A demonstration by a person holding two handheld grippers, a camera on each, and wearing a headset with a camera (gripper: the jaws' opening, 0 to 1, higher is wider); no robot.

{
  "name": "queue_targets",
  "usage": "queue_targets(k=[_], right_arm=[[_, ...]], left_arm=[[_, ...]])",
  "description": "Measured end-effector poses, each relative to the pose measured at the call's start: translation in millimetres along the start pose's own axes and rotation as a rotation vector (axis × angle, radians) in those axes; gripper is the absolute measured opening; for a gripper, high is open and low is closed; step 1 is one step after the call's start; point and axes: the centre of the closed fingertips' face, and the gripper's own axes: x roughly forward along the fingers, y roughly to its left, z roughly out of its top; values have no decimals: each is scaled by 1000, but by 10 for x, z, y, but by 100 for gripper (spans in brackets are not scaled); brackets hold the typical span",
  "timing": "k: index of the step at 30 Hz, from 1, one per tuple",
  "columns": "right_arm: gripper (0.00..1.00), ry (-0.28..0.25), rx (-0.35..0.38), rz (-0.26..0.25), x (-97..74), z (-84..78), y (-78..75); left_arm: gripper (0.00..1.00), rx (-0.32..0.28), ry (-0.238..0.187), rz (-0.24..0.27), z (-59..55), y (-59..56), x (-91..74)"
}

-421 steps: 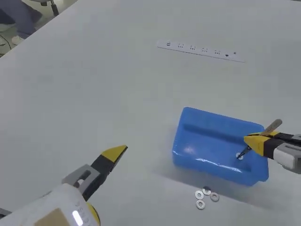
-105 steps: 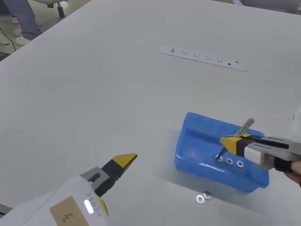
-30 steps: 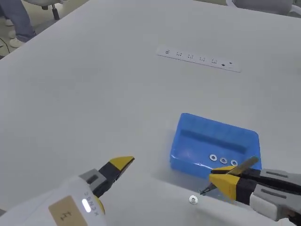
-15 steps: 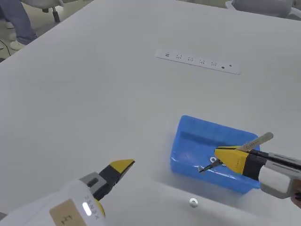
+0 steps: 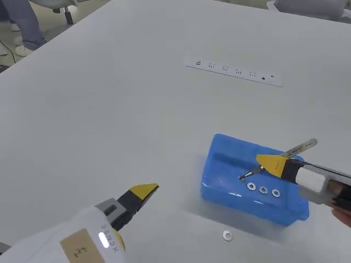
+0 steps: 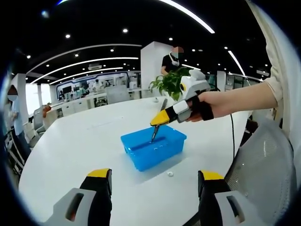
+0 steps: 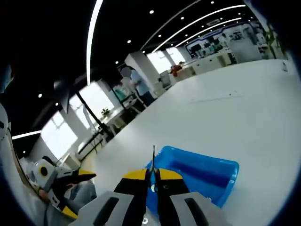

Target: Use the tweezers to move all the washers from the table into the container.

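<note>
Head view: a white surface (image 5: 109, 109) seen from above, with a blue container (image 5: 236, 200) sitting on it at lower right
Washers: three washers (image 5: 263, 190) lie in a row on the container floor, close to its front wall
Loose washer (image 5: 227, 235): lies alone on the surface, just in front of the container and not touching it
Right hand-held gripper (image 5: 263, 163): reaches in from the right edge and hangs over the container, its yellow-tipped jaws squeezed together on the tweezers (image 5: 249, 173)
Tweezers: held at a slant, handle end up and to the right, tips pointing down into the container a little behind the row of washers; the tips are too small to tell whether they grip anything
Left hand-held gripper (image 6: 154, 175): at lower left in the head view, over bare surface and well apart from the container
Power strip (image 5: 235, 71): a flat white strip on the far side of the surface, well apart from everything else
Left gripper view: its own jaws stand wide apart with nothing between them; beyond them sit the container and the loose washer, and a hand (image 6: 203, 101) holds the right hand-held gripper above the container with the tweezers pointing down into it
Right gripper view: its own jaws are nearly together, pinching the tweezers, which run forward over the container; the left hand-held gripper sits at lower left
</note>
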Motion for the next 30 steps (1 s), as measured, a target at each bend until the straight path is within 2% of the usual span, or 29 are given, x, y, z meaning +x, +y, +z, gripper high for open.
queue_targets(k=[4, 9, 14, 19, 21, 25, 30], right_arm=[[3, 27, -38, -19, 55, -38, -30], [3, 48, -121, -42, 144, -54, -80], [3, 114, -278, -84, 235, -126, -162], [3, 132, -320, -59, 310, -148, -121], [3, 157, -352, -50, 339, -177, -116], [3, 193, -413, -59, 381, -224, -156], [3, 209, -436, -60, 391, -243, -176]], left_arm=[[76, -6, -10, -1, 19, -4, -4], [76, -7, -9, -3, 19, -6, -4], [76, -11, -10, -3, 21, -1, -3], [76, -15, -14, -3, 28, 2, -3], [76, -16, -16, -4, 31, 3, -2], [76, -20, -15, -4, 28, 8, -1], [76, -24, -16, -2, 28, 14, -1]])
